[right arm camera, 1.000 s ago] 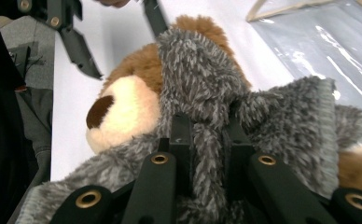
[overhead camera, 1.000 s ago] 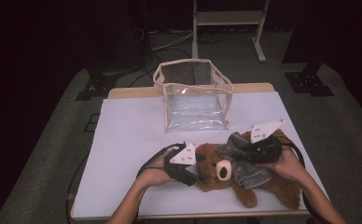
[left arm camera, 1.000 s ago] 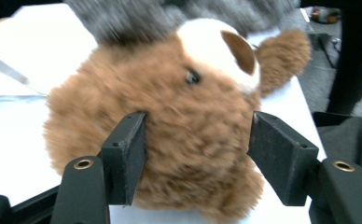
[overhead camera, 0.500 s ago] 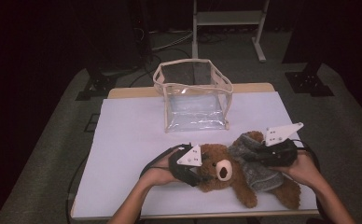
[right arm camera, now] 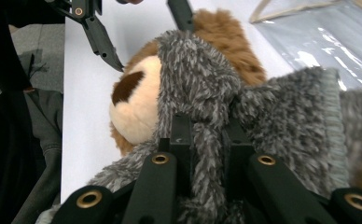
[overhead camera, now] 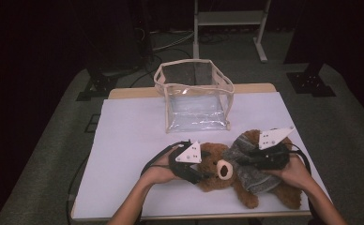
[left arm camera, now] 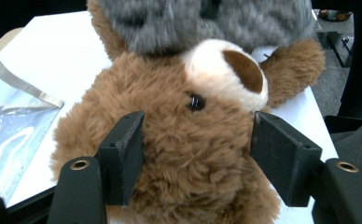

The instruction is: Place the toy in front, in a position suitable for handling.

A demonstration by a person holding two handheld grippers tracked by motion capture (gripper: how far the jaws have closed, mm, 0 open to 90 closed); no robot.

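Observation:
A brown teddy bear (overhead camera: 216, 165) lies on its back on the white table (overhead camera: 133, 131), head to the left. A grey fuzzy garment (overhead camera: 255, 174) covers its body. My left gripper (overhead camera: 203, 173) has the bear's head (left arm camera: 184, 140) between its jaws. The jaws have just been opening a little, and both pads (left arm camera: 123, 154) still touch the fur. My right gripper (right arm camera: 207, 133) is shut on a fold of the grey garment (right arm camera: 281, 107) beside the bear's snout (right arm camera: 132, 107). In the high view the right gripper (overhead camera: 249, 157) lies over the bear's chest.
A clear plastic bag (overhead camera: 196, 98) with beige trim stands open at the back middle of the table, a short way beyond the bear. Bare white tabletop lies to the left. The bear's legs reach close to the front right edge.
My right gripper, holding the grey garment, swung out to the right and came back slightly left and down toward the bear's head. The left gripper stayed at the head.

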